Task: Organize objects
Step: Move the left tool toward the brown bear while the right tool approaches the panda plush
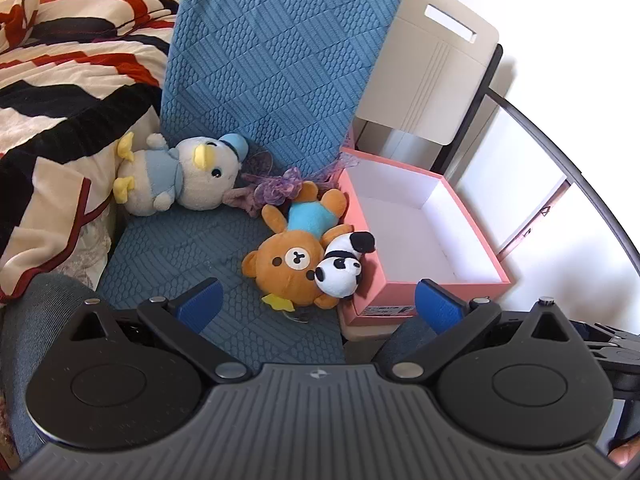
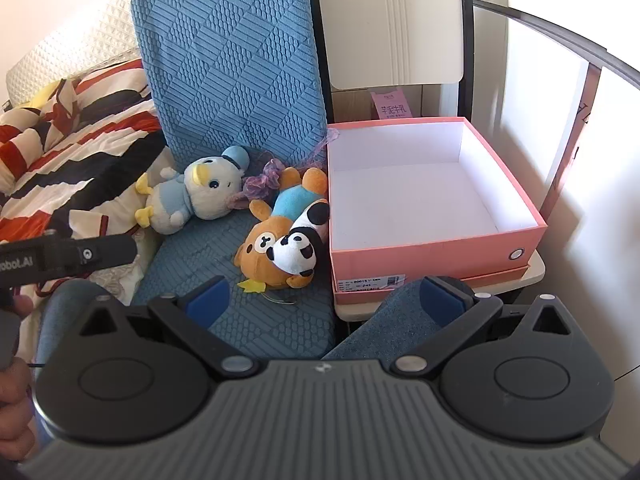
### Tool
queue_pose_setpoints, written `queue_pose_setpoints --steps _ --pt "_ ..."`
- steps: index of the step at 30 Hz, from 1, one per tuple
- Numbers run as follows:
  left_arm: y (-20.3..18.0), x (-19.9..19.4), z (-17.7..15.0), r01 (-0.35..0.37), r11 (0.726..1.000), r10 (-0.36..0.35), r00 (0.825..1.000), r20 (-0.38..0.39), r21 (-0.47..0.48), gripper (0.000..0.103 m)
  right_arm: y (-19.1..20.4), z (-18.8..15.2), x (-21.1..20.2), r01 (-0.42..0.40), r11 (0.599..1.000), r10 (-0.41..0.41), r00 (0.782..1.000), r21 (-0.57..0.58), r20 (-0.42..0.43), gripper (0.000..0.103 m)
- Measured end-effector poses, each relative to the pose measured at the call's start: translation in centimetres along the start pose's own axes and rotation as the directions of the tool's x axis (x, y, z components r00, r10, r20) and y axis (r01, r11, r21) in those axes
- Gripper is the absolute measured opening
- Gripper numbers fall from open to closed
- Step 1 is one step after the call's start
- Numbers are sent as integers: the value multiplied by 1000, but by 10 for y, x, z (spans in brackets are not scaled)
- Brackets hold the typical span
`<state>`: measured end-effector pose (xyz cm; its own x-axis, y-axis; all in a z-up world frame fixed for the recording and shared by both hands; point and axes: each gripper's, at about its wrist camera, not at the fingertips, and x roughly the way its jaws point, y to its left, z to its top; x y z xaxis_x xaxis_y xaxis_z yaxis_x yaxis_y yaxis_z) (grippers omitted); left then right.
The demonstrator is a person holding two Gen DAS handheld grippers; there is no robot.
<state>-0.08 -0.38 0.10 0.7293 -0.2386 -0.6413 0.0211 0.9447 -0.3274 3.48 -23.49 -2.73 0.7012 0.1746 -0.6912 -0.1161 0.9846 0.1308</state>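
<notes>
Left gripper (image 1: 318,304) and right gripper (image 2: 324,300): jaws spread wide, nothing held, both above the blue seat cushion (image 1: 168,248). Landmark: open pink box (image 2: 436,252). The panda plush (image 2: 298,250) lies on the brown bear plush (image 2: 266,248), touching the box's left wall; the duck plush (image 2: 196,198) lies farther left.

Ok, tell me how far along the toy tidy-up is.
Done: nothing; the pink box holds no toys. In hand: nothing; the left gripper and right gripper are both open and hold nothing. Left: the duck plush, bear plush, panda plush and purple ribbon all lie on the blue seat.
</notes>
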Motion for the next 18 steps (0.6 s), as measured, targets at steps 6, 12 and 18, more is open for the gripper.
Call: queue_pose_setpoints --steps 6,12,18 --pt "-3 2 1 0 1000 0 1000 -3 12 103 -4 0 0 3 1000 -3 1000 7 6 103" --pt "-6 6 1 -19 1000 19 1000 3 3 103 -8 -3 0 -7 1000 8 999 -28 32 103" --pt "-8 9 -1 -42 999 42 999 6 -3 103 -17 -8 8 -70 997 70 997 19 -15 103"
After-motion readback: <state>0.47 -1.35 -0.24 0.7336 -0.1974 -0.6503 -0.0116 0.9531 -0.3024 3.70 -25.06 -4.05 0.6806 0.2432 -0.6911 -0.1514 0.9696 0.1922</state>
